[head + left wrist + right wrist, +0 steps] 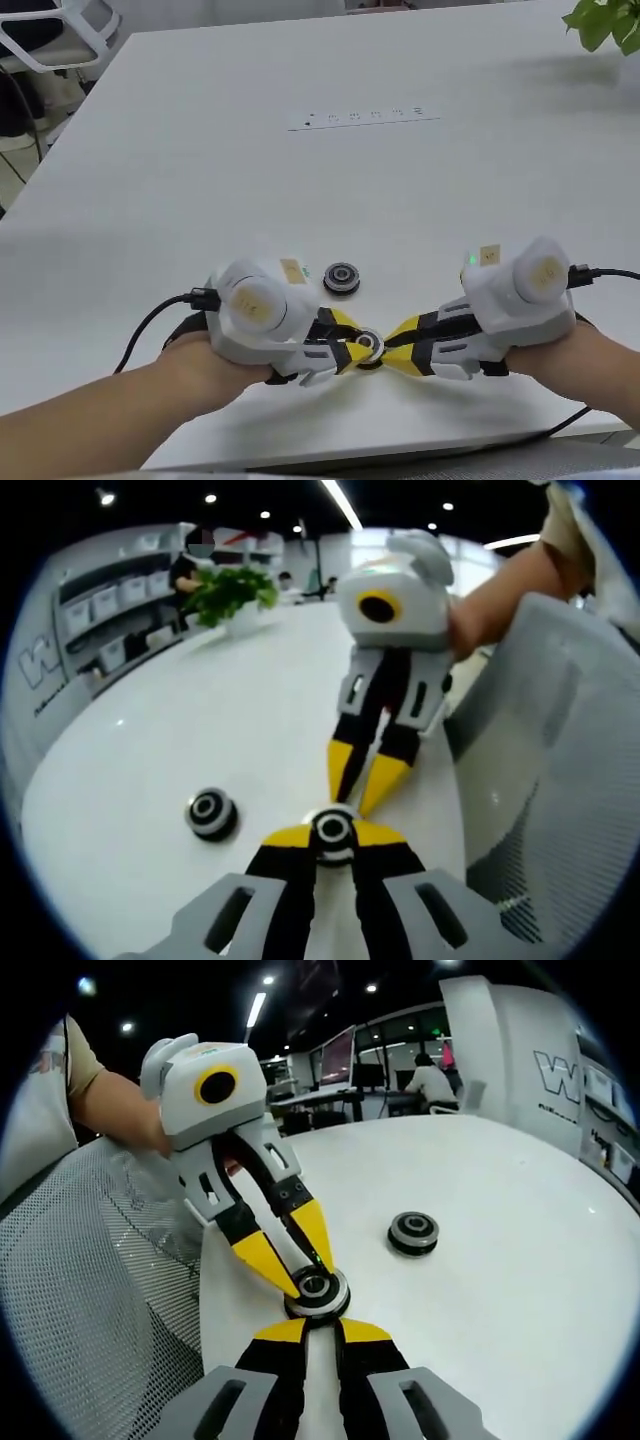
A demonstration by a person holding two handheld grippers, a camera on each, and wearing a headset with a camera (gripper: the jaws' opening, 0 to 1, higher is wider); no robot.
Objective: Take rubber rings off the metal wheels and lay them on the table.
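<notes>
The desk (200, 150) is white. A white chair (75, 25) stands off its far left corner.

Left gripper (345, 348): near the front edge, a little left of the middle, held in the person's left hand (195, 365). A black cable (150, 320) runs from its rear toward the front edge. It points right. Its yellow-tipped jaws are clenched on the held wheel (367, 346); the left gripper view shows one tip at each side of the wheel.

Loose wheel (342, 278): lies flat on the desk just behind the left gripper, apart from both grippers. It has a dark outer band and a metal centre.

Held wheel: sits between the two grippers at the front edge, low over the desk. Whether it touches the surface cannot be told. Its black rubber ring (340, 1298) is on the wheel.

Socket panel (365, 117): set flush in the desk toward the far edge, near the middle, well apart from the work.

Right gripper (395, 350): near the front edge, right of the middle, held in the right hand (590, 355) and pointing left. Its jaws are drawn together, with the tips clenched at the rim of the held wheel, opposite the left gripper's tips. Whether the ring alone sits between those tips cannot be told.

A green plant (605, 22) stands at the far right corner. A grey mesh chair (560, 740) stands at the front edge beside the grippers.
</notes>
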